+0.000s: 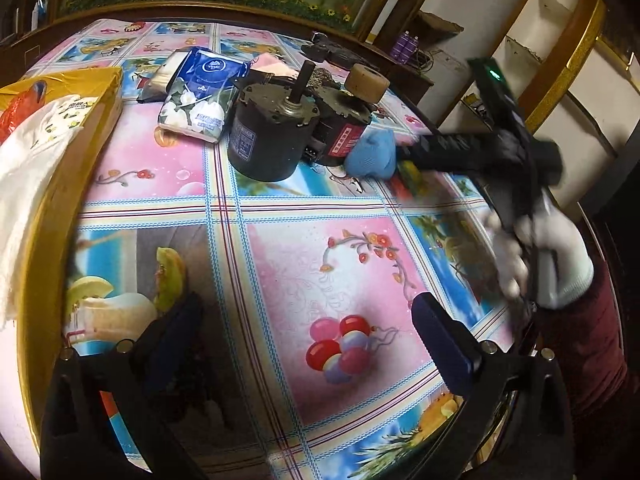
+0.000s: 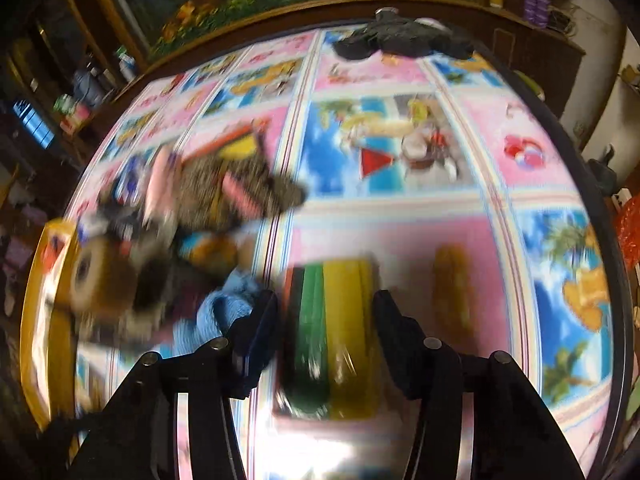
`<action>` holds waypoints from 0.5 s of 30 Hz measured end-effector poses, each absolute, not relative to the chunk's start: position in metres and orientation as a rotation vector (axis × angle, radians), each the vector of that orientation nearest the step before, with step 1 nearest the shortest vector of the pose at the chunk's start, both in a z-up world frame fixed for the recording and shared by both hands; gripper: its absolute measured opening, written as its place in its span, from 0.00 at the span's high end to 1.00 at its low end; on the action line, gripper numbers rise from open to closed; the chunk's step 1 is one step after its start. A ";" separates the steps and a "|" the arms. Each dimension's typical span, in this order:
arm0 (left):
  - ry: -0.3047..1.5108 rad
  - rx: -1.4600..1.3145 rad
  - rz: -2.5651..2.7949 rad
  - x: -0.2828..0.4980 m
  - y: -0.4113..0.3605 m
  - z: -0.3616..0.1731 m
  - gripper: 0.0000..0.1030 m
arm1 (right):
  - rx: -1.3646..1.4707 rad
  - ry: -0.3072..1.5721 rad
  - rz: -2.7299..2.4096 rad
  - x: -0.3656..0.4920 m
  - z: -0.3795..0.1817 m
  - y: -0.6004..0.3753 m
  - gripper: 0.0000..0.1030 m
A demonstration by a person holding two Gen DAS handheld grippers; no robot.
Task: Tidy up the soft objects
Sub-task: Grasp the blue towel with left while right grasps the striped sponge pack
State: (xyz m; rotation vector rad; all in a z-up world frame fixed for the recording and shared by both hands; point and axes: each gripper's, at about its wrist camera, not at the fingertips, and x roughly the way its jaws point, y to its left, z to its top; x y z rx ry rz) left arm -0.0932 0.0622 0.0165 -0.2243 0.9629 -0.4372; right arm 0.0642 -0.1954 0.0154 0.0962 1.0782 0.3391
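Observation:
A yellow and green sponge [image 2: 332,336] lies on the table between the fingers of my right gripper [image 2: 326,328], whose jaws stand open around it. A blue cloth [image 1: 372,154] lies beside it, next to two dark motors [image 1: 266,136]; the cloth also shows in the right wrist view [image 2: 224,312]. My left gripper [image 1: 308,328] is open and empty above the patterned tablecloth [image 1: 280,248]. A gold box [image 1: 80,120] at the left holds a white cloth [image 1: 28,184]. A blue tissue pack [image 1: 200,92] lies behind the motors.
A tan wheel [image 1: 366,82] sits on the second motor. A dark speckled cloth with pink parts [image 2: 232,196] lies at the left of the right wrist view, blurred. A black object [image 2: 400,40] lies at the far table edge. The table edge runs close on the right.

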 end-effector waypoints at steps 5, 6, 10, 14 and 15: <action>0.957 -0.213 -0.431 -0.094 0.061 0.016 0.00 | 0.072 1.085 0.588 0.000 0.019 -0.197 0.51; 0.955 -0.207 -0.428 -0.095 0.060 0.017 0.00 | 0.058 1.061 0.559 -0.007 0.022 -0.201 0.50; 0.957 -0.171 -0.412 -0.098 0.054 0.017 0.00 | 0.078 0.984 0.435 -0.015 0.026 -0.219 0.39; 0.992 -0.150 -0.426 -0.097 0.052 0.019 0.00 | 0.149 0.986 0.451 -0.023 0.017 -0.220 0.39; 1.007 -0.182 -0.435 -0.096 0.054 0.020 0.00 | 0.142 0.989 0.463 -0.028 0.015 -0.215 0.39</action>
